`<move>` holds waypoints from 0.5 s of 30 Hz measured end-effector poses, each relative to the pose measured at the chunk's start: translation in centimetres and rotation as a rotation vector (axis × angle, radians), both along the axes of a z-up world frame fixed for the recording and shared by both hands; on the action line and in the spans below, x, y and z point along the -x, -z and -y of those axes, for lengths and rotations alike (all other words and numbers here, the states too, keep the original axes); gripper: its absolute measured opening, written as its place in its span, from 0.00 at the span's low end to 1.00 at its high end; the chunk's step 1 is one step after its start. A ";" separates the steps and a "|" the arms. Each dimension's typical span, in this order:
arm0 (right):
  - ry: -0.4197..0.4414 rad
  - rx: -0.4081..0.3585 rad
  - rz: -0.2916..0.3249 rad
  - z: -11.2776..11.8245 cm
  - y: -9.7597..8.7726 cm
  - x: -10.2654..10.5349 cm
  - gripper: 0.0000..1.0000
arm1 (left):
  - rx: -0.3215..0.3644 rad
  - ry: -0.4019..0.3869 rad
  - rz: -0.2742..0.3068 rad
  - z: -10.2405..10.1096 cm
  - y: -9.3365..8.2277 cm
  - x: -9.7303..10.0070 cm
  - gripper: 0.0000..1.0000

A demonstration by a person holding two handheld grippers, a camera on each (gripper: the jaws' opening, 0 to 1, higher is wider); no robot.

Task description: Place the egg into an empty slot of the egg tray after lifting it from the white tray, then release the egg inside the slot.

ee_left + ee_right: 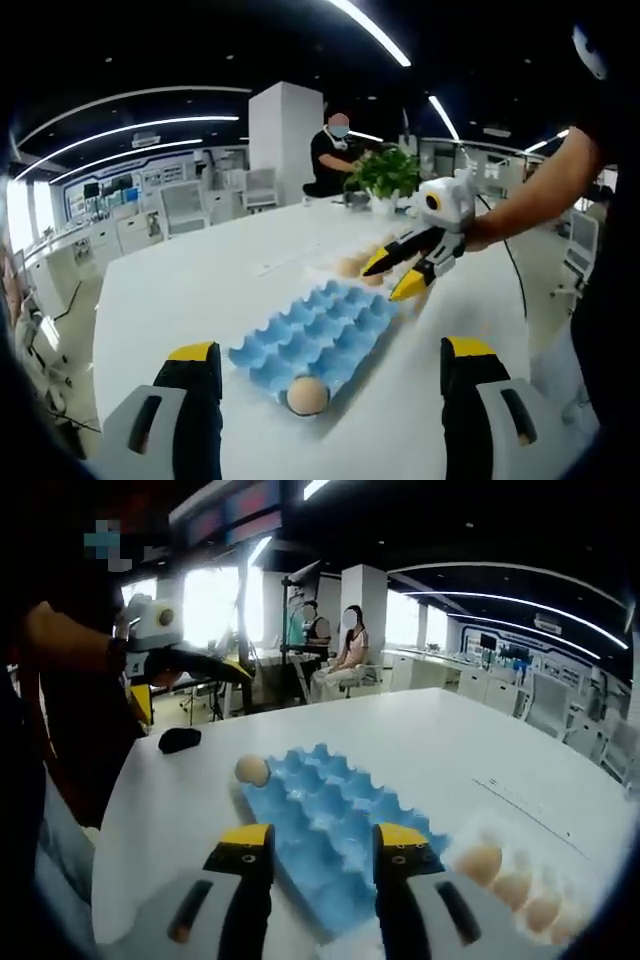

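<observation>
A blue egg tray lies on a white table, with one egg sitting in its near corner slot in the left gripper view. The left gripper hovers near that corner, jaws spread wide and holding nothing. Beyond the tray's far end the right gripper hangs over the white tray, where more eggs lie in a row; its jaws stand apart and empty. In the right gripper view that gripper sits just over the blue tray's near edge, eggs to its right. A potted plant stands at the table's far end, with seated people behind it.
</observation>
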State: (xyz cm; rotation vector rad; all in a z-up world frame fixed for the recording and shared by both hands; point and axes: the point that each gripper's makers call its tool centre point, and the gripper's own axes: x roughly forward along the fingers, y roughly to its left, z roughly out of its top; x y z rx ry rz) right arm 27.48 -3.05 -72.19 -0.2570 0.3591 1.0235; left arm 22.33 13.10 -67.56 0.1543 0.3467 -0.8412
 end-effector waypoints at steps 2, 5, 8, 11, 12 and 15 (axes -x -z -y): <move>0.020 0.003 0.002 1.4 0.0 -0.2 0.41 | 0.000 0.000 0.001 -0.1 -0.1 0.0 0.93; 0.052 0.009 0.001 3.1 0.0 -0.3 0.41 | 0.007 -0.003 0.005 -0.4 -0.3 -0.3 0.93; 0.082 0.008 -0.001 4.6 0.0 -0.3 0.41 | 0.014 -0.007 0.009 -0.5 -0.6 -0.4 0.93; 0.115 0.012 -0.005 6.2 0.1 -0.3 0.41 | 0.015 -0.007 0.013 -0.5 -0.8 -0.6 0.93; 0.123 0.012 -0.005 6.5 0.1 -0.3 0.41 | 0.015 -0.007 0.013 -0.5 -0.8 -0.5 0.93; 0.143 0.020 -0.006 7.6 0.3 -0.1 0.41 | 0.015 -0.003 0.015 -0.4 -0.9 -0.5 0.93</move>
